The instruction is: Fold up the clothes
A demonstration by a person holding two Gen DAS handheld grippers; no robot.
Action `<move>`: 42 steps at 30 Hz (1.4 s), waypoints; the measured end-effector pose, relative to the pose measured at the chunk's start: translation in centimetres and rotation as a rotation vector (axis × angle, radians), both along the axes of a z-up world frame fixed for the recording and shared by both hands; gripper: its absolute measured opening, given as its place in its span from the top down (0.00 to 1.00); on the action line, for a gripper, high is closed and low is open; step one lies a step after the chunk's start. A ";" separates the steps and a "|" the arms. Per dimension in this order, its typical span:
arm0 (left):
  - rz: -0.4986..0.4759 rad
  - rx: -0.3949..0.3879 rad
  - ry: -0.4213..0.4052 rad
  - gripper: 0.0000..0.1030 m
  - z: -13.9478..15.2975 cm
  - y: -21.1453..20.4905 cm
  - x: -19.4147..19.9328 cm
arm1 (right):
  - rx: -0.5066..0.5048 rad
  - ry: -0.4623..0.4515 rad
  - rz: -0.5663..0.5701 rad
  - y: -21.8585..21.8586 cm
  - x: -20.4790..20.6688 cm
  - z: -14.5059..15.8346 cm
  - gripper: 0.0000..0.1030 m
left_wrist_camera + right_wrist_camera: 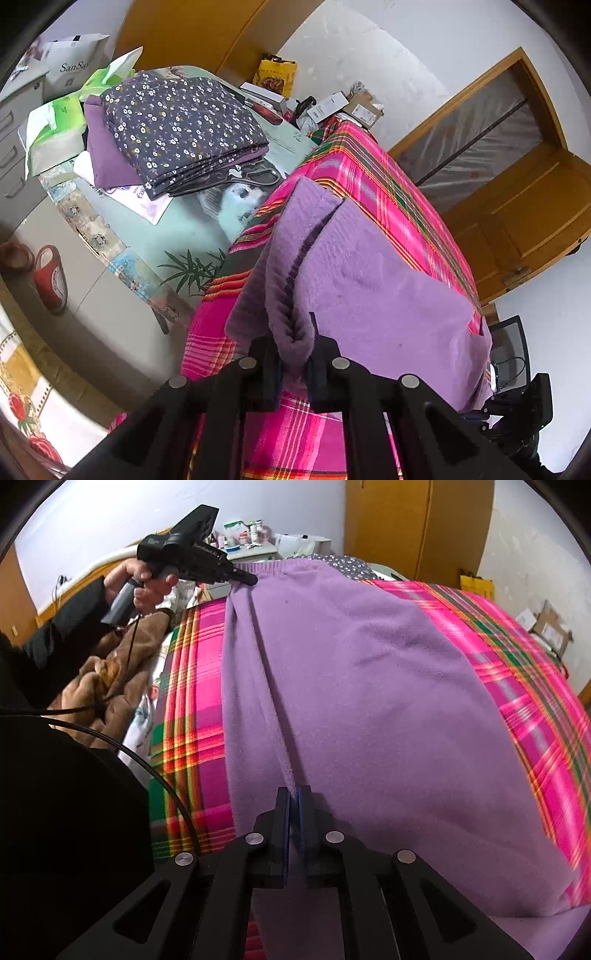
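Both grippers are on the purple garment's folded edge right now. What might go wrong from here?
1. The right gripper pinches only a thin ridge of the purple garment; it may slip out.
2. The left gripper holds a bunched edge, so the fold could land uneven.
3. Dragging may wrinkle the plaid sheet.

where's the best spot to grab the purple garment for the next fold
Grip the raised ridge along the garment's folded edge, at its two ends, coming from above and in line with the crease. The rest lies flat on the plaid cloth with nothing to pinch. Both the left hand-held gripper and the right hand-held gripper already have that ridge between their fingers.
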State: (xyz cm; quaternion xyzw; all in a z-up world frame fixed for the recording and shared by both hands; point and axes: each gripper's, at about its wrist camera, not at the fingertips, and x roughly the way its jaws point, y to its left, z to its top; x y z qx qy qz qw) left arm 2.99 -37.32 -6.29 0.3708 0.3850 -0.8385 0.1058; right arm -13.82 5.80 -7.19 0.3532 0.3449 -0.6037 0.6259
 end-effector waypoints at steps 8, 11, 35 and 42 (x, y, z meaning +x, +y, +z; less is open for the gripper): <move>0.015 -0.066 -0.003 0.82 1.5 0.8 1.8 | -0.093 -0.015 0.021 1.2 0.4 2.9 0.75; 0.037 -0.085 -0.012 0.80 1.7 0.7 1.9 | -0.117 -0.004 -0.013 1.2 -0.1 2.9 0.72; 0.073 -0.094 -0.021 0.83 0.8 -1.5 0.2 | -0.066 -0.012 -0.005 -0.8 1.1 -0.2 0.98; 0.233 -0.177 -0.032 0.82 3.3 -2.2 3.5 | -0.055 -0.058 0.007 -0.8 0.6 -0.3 0.84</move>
